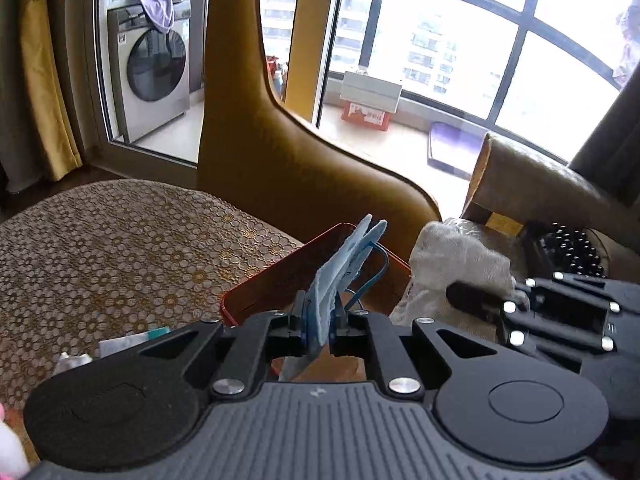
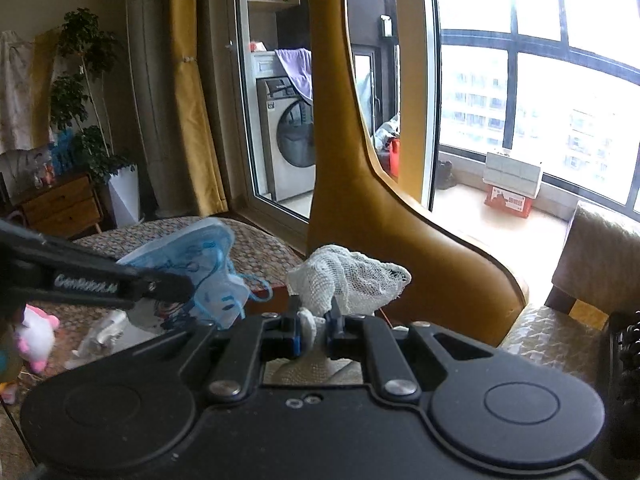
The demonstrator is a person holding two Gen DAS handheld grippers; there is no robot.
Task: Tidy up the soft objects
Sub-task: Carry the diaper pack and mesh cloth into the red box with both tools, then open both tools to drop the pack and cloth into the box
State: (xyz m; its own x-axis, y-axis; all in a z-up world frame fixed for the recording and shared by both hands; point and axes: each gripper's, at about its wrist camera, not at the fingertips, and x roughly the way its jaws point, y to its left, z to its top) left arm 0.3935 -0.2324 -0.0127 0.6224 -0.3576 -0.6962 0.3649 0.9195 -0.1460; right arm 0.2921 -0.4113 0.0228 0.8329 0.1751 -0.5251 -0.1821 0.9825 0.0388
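My left gripper is shut on a light blue face mask with blue ear loops, which stands up between its fingers above a red-rimmed tray. In the right wrist view the same mask hangs from the left gripper's black fingers at the left. My right gripper is shut on a white gauze cloth, which bunches up over its tips. From the left wrist the cloth shows to the right, with the right gripper behind it.
A table with a brown lace-patterned cover lies at the left. A pink and white plush toy and a crumpled white item rest on it. A tall yellow chair back stands ahead, and a padded seat with a black beaded object is at the right.
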